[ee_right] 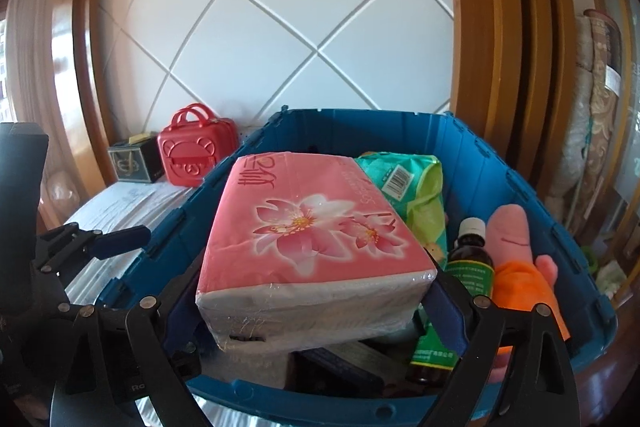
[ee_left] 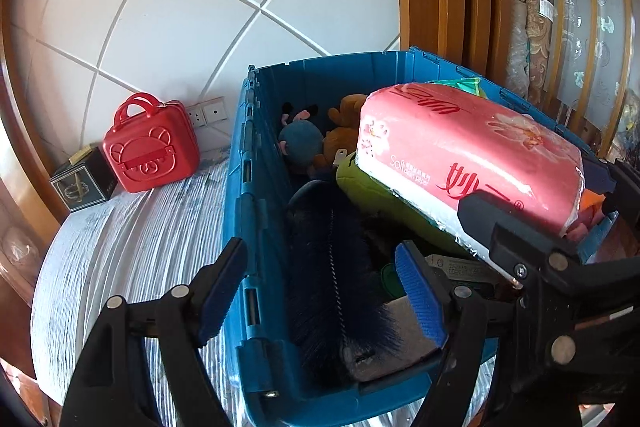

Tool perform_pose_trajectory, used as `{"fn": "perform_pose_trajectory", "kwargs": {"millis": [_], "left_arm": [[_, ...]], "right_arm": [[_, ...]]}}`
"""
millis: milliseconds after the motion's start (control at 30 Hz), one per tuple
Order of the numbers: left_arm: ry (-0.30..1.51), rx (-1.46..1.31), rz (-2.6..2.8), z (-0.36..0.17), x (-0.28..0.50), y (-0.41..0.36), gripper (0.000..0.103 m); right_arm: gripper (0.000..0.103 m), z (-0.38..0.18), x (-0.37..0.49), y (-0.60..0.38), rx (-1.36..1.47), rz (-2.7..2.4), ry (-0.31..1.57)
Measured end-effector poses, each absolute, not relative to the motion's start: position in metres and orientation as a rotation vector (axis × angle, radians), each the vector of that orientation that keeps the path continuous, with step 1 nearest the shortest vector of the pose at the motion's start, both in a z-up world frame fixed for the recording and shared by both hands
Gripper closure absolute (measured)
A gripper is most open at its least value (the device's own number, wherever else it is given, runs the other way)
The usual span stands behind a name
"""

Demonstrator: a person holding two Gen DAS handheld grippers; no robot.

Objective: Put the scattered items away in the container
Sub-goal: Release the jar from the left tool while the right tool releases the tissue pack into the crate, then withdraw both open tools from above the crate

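Left gripper (ee_left: 324,291) open, empty, straddling blue crate (ee_left: 240,187) wall; right gripper (ee_right: 316,311) wide, tissue pack (ee_right: 312,227) between pads, contact unclear; striped tabletop (ee_left: 120,247) left

Black tool (ee_left: 324,291) (blue ribbed pads (ee_left: 420,291)).

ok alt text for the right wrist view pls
A pink tissue pack sits on top of a full blue crate, between the pads of the right tongs. Beside it in the crate lie a green pack, a brown bottle and a pink and orange plush; a red case stands behind.
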State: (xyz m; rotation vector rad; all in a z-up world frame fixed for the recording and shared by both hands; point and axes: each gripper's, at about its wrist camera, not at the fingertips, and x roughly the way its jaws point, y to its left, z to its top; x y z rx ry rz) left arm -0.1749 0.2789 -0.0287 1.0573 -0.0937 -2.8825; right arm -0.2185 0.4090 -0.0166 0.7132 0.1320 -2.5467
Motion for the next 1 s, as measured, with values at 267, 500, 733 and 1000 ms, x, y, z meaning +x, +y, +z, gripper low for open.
{"fn": "perform_pose_trajectory", "kwargs": {"millis": [267,500,733,1000], "left_arm": [[-0.068,1.034,-2.9,-0.023,-0.158,0.268,0.027],[-0.057,1.007,-2.926,-0.016,-0.137,0.265,0.013],[0.029,0.984,-2.945,-0.006,-0.106,0.252,0.007],[0.083,0.934,-2.944,0.002,-0.064,0.241,0.007]], "right_arm": [[0.0,-0.009,-0.209,0.413,0.706,-2.559,0.098],[0.0,0.005,-0.188,0.427,0.682,-2.624,0.054],[0.0,0.022,-0.152,0.445,0.714,-2.718,0.051],[0.0,0.022,-0.102,0.439,0.788,-2.734,0.106]]}}
